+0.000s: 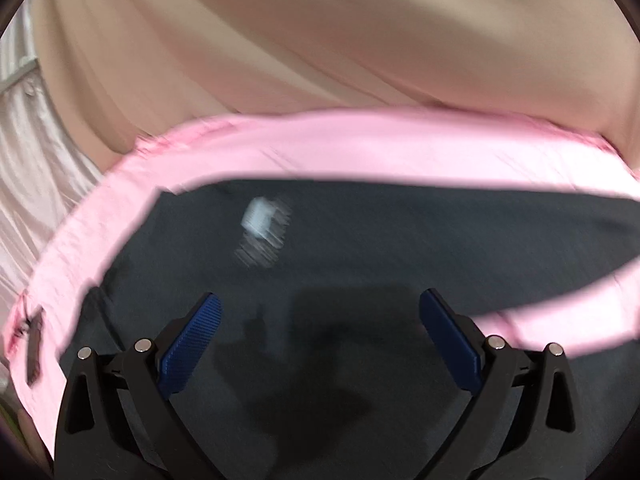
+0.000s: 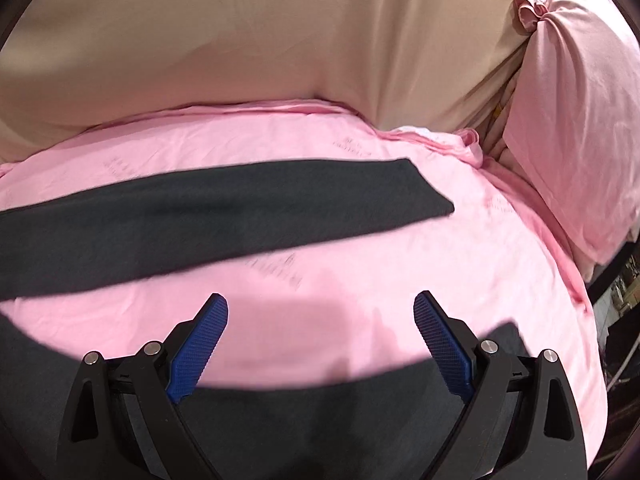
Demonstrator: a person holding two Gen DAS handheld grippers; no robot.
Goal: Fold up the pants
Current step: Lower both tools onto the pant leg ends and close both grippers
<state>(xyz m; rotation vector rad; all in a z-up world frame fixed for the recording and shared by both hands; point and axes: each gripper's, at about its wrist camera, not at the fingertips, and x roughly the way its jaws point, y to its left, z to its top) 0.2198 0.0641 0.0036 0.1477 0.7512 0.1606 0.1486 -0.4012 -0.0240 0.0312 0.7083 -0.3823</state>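
Observation:
Dark grey pants [image 1: 360, 240] lie spread flat on a pink sheet [image 1: 280, 144]. In the left wrist view they fill the middle, with a white label [image 1: 260, 218] on the waist part. My left gripper [image 1: 320, 304] is open and empty, hovering over the dark cloth. In the right wrist view one pant leg [image 2: 200, 216] stretches across the sheet [image 2: 360, 264] and ends at its hem [image 2: 432, 196]; another part of the pants [image 2: 320, 420] lies under the gripper. My right gripper [image 2: 320, 304] is open and empty, over the pink gap between them.
A beige padded headboard or wall [image 2: 240, 40] rises behind the bed. A pink pillow [image 2: 572, 120] leans at the right. White curtain cloth [image 1: 24, 152] hangs at the left. The bed's right edge [image 2: 592, 320] drops to a dark floor area.

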